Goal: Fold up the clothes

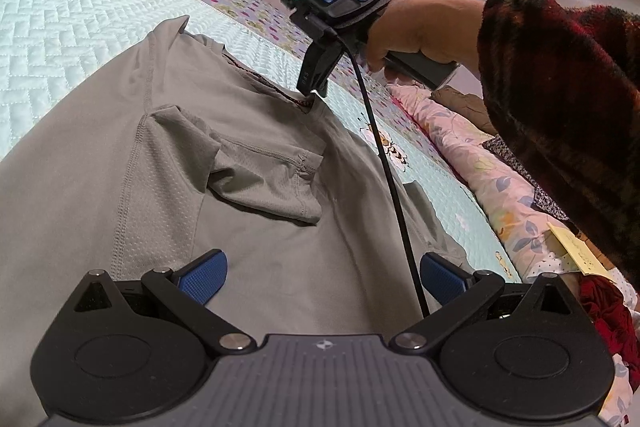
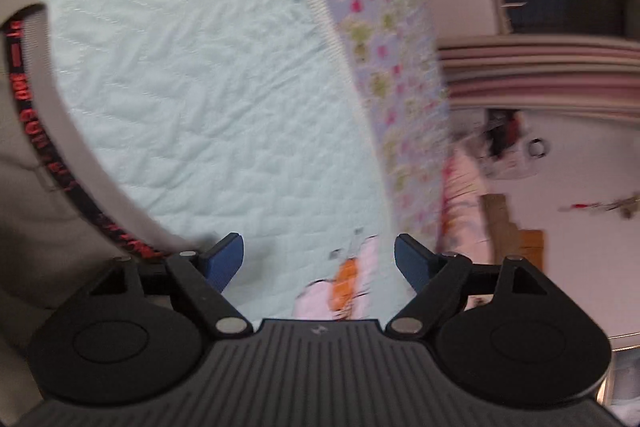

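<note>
A grey T-shirt [image 1: 100, 147] lies spread on the bed, with one sleeve [image 1: 260, 179] folded in over its body. Its collar [image 1: 272, 87] has a dark band with red lettering. My left gripper [image 1: 324, 275] hovers open over the lower body of the shirt, with nothing between its blue pads. My right gripper [image 1: 310, 95], held by a hand, points down at the collar edge. In the right wrist view it [image 2: 320, 259] is open over bare quilt, and the collar [image 2: 32, 107] curves along the left, just beside the left pad [image 2: 226, 259].
A mint quilt [image 1: 60, 27] with bee motifs covers the bed. A floral duvet [image 1: 480, 167] and piled clothes lie along its right side. The person's plaid sleeve [image 1: 560, 107] fills the right. A black cable [image 1: 392, 187] hangs across the shirt.
</note>
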Demonstrator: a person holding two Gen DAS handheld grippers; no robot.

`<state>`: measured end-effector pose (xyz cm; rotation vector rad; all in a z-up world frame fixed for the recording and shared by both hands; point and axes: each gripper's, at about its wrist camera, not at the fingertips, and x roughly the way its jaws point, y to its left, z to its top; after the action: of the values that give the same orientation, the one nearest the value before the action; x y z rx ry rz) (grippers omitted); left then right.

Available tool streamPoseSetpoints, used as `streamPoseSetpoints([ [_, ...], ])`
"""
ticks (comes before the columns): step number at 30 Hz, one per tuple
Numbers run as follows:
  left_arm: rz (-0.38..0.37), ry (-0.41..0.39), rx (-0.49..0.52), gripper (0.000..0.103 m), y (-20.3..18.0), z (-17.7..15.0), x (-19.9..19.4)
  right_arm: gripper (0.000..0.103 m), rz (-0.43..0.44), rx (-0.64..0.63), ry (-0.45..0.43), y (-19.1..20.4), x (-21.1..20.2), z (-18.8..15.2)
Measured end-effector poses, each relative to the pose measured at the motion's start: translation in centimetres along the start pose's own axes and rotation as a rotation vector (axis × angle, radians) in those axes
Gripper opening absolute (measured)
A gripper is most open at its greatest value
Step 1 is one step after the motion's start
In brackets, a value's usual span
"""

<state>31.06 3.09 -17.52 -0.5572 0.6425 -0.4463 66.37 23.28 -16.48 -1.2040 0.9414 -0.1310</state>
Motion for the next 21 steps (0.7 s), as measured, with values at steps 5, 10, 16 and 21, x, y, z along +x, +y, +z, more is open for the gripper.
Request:
streamPoseSetpoints([
  [5, 0.002, 0.000, 0.002, 0.102, 0.0, 0.0, 0.0, 0.084, 0.234, 0.160, -0.043, -2.4, -1.8, -0.9],
  [10, 0.006, 0.000, 0.007, 0.102, -0.1, 0.0, 0.1, 0.084, 0.269, 0.099, 0.053, -1.8, -1.2, -1.3],
  [16, 0.001, 0.000, 0.003, 0.102, 0.1, 0.0, 0.0, 0.084, 0.177, 0.141, 0.001, -1.1, -1.1, -1.7],
  [21, 0.001, 0.001, 0.005, 0.102, 0.0, 0.0, 0.0, 0.084, 0.240, 0.307, -0.176, -3.5, -2.6, -4.7],
])
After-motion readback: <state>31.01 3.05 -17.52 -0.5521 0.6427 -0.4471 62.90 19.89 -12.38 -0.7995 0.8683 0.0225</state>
